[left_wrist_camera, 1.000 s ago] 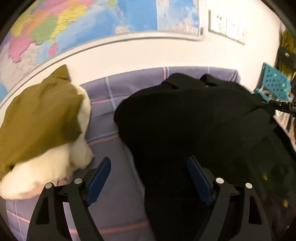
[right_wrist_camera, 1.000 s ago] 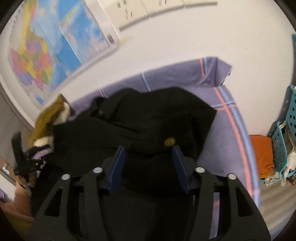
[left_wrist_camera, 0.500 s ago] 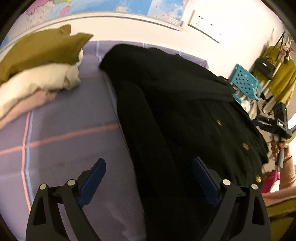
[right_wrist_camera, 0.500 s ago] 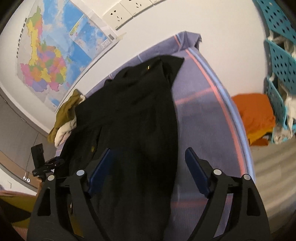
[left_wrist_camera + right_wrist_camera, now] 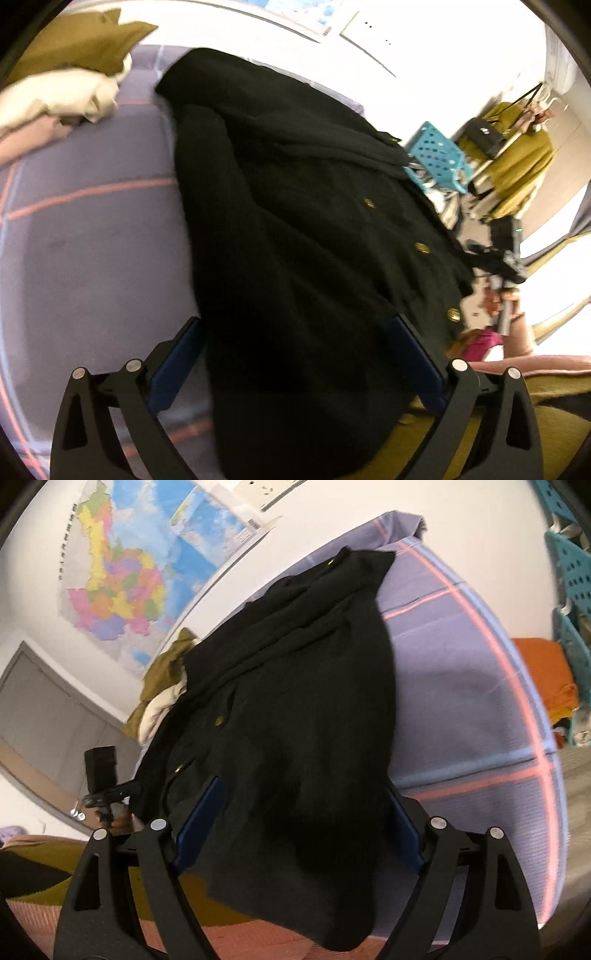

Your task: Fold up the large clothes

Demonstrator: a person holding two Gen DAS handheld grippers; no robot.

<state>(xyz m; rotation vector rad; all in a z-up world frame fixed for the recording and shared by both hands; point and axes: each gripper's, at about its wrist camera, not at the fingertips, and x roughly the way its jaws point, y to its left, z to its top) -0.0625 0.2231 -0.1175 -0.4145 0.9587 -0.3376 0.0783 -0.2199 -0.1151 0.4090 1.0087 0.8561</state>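
Reaching for the near hem of the black coat (image 5: 295,221) lying flat on the bed (image 5: 92,240), the left gripper (image 5: 295,354) and right gripper (image 5: 299,812) are holding their jaws open and empty, having just been opening; each is needing a hem corner, layers together.

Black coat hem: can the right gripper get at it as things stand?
Probably yes. The right gripper is open, its jaws standing either side of the black coat near its lower edge, with nothing lying on the fabric there. The left gripper straddles the opposite edge.
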